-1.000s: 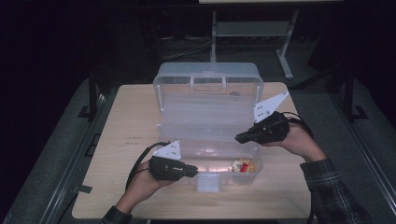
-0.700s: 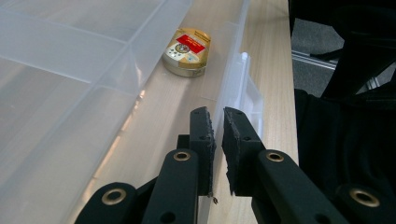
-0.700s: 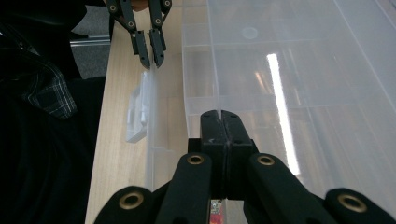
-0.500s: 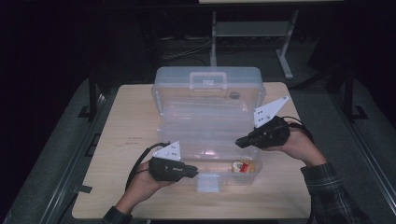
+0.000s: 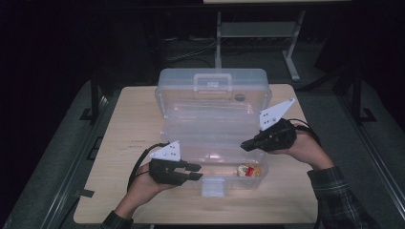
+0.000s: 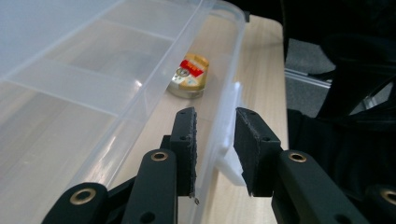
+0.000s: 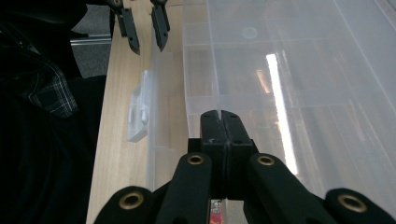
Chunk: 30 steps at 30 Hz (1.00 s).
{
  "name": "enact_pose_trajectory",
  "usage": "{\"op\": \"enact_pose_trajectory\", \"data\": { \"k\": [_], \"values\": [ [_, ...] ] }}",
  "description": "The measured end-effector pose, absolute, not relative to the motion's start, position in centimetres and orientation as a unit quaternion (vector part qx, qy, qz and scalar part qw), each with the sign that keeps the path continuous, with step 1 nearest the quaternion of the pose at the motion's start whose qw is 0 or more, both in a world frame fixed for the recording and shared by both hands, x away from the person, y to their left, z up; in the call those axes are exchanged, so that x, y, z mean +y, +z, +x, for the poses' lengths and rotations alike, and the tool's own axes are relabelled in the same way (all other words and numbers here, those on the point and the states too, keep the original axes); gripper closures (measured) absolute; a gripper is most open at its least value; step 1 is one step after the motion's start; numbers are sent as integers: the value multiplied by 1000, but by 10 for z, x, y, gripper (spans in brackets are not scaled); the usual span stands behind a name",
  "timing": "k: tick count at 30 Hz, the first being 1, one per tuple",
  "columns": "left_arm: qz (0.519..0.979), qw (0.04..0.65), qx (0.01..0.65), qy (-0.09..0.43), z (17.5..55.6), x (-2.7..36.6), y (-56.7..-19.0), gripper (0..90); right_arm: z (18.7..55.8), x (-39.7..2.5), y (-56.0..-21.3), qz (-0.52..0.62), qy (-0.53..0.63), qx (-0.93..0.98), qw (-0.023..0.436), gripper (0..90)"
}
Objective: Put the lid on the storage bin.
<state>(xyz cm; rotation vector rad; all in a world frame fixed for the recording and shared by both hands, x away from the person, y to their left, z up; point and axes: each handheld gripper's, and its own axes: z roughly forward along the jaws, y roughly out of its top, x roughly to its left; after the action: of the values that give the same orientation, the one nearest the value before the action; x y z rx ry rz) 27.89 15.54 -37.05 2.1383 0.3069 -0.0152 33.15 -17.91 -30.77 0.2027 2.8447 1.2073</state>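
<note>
1. We log a clear plastic box (image 5: 212,119) mid-worktop (image 5: 129,133), lid raised.
2. Left claw (image 6: 215,149): parted, straddling the box's front wall beside the latch (image 6: 229,140), not clamped.
3. Right claw (image 7: 219,122): pinched on the lid edge (image 7: 217,88).

I could read no words or numbers anywhere. The small round packet (image 6: 189,75) in my clear plastic box (image 5: 212,119) carried a red and gold label, but its print was too small and blurred for me to make out.
</note>
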Motion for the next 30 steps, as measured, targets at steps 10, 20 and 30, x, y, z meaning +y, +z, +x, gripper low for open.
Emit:
{"op": "enact_pose_trajectory", "data": {
  "k": [10, 20, 30],
  "values": [
    [862, 488, 131, -36, 280, 165, -349, 897, 330, -179, -309, 64, 390, 918, 21, 898],
    [846, 511, 155, -14, 289, 189, -319, 899, 329, -179, -310, 63, 389, 919, 21, 898],
    [824, 531, 197, 24, 308, 220, -299, 899, 329, -179, -310, 62, 389, 919, 19, 898]
  ]
}}
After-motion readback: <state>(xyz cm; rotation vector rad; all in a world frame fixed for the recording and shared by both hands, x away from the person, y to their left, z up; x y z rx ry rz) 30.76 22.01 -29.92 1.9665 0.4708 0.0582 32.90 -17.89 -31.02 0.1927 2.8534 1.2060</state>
